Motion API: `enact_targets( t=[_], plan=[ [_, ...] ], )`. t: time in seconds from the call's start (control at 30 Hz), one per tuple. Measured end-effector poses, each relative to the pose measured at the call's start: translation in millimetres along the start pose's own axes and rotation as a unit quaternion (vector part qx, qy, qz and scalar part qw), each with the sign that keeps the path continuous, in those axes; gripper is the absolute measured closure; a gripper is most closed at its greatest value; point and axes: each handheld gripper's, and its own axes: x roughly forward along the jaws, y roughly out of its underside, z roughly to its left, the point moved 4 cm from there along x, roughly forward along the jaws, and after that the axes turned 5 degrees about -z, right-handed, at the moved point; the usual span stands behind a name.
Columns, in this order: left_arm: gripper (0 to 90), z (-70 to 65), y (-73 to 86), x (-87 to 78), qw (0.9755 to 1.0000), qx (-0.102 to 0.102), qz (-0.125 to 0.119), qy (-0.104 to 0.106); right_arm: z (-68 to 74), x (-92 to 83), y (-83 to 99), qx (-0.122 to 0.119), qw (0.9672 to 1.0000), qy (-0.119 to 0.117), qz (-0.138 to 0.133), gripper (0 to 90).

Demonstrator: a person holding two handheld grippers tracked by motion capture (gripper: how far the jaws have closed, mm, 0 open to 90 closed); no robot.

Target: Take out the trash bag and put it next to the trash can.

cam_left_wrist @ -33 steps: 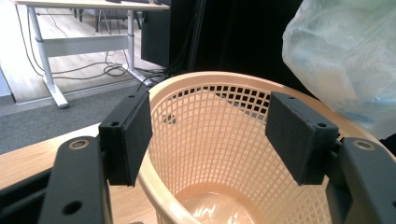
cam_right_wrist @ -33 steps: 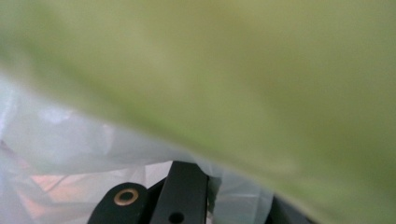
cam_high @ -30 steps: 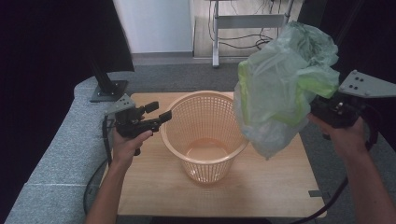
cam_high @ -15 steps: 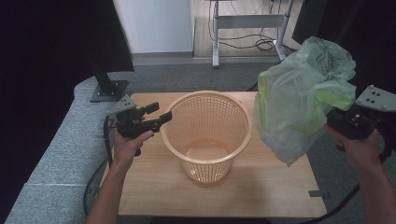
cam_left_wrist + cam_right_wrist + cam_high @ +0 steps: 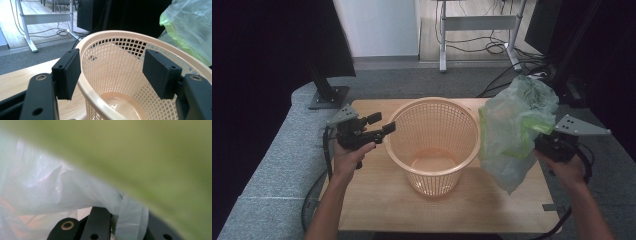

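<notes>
So we've got a peach mesh basket (image 5: 432, 145) sitting upright in the middle of the wooden surface (image 5: 377, 200). The left gripper (image 5: 382, 124) sits at the basket's left rim with its jaws spread apart, one pad outside the wall and one over the inside (the left gripper view shows the rim running between them, nothing pinched). The right gripper (image 5: 537, 142) is clamped on a crumpled green plastic bag (image 5: 512, 130), which hangs in the air just right of the basket, off the surface. In the right gripper view we see bag film (image 5: 75, 185) bunched between the black jaws.
</notes>
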Motion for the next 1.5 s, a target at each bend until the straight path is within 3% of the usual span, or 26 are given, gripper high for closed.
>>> enact_targets(
  t=[0.03, 0.07, 0.33, 0.6, 0.8, 1.3, 1.4, 1.5],
  plan=[
    [31.0, 0.2, 0.3, -0.2, 1.0000, 0.000, 0.000, 0.000, -2.3, 5.1, 12.2, 0.010, 0.9999, 0.000, 0.007, 88.4],
    [31.0, 0.4, 0.8, -0.3, 1.0000, 0.000, 0.000, -0.001, -2.3, 5.1, 12.2, 0.010, 0.9999, 0.000, 0.007, 88.4],
    [30.5, 2.2, 5.8, -1.6, 1.0000, 0.002, 0.005, -0.003, -6.2, 27.5, 64.1, 0.041, 0.9985, 0.002, 0.037, 88.3],
    [30.5, 5.7, 8.6, -5.8, 0.9999, 0.000, 0.007, -0.009, -2.5, 47.2, 95.8, 0.051, 0.9966, 0.003, 0.065, 88.0],
    [30.5, 7.2, 12.3, -7.1, 0.9999, -0.003, 0.008, -0.010, 0.3, 51.7, 102.9, 0.050, 0.9963, -0.001, 0.070, 86.7],
    [30.5, 7.7, 16.2, -7.7, 0.9999, -0.006, 0.007, -0.009, 0.5, 42.2, 102.3, 0.050, 0.9970, -0.007, 0.059, 71.9],
    [30.5, 7.6, 16.9, -7.4, 0.9999, -0.006, 0.008, -0.009, 0.7, 41.3, 102.4, 0.051, 0.9970, -0.008, 0.058, 63.4],
    [30.5, 8.7, 18.1, -7.3, 0.9999, -0.008, 0.008, -0.010, 0.4, 40.5, 103.0, 0.061, 0.9963, -0.011, 0.059, 42.0]
  ],
)
